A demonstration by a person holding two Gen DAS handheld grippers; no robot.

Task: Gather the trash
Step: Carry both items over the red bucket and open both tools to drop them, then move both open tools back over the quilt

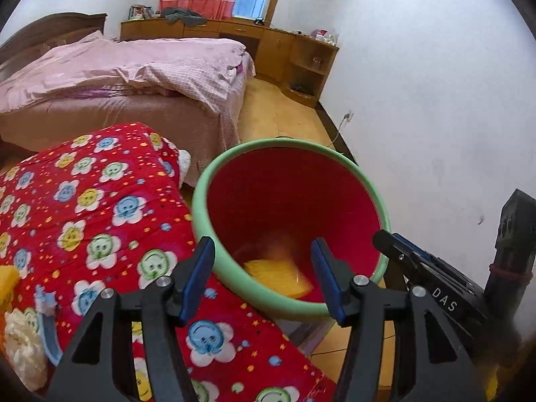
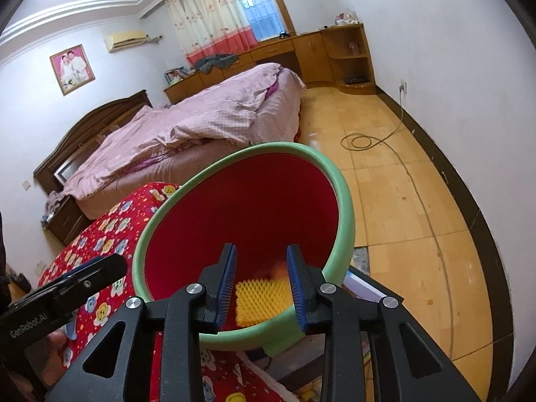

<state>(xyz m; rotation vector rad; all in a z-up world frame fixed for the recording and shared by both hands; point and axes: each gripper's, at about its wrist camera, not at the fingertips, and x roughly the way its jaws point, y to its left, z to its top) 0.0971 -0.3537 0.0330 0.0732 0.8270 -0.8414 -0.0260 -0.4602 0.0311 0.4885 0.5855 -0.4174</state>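
A big pink bed (image 2: 207, 124) fills the room behind. In front lies a red blanket (image 1: 100, 221) with smiley flowers. Beside it stands a red bin (image 1: 294, 201) with a green rim. Inside, at the bottom, lies a yellow foam net (image 2: 259, 299), with an orange blur just above it. The left gripper (image 1: 264, 274) and right gripper (image 2: 261, 284) both hang over the bin, jaws apart and holding nothing. This looks like the drop-in step. Next, I think, go get the white crumpled paper (image 1: 23, 345) on the blanket.
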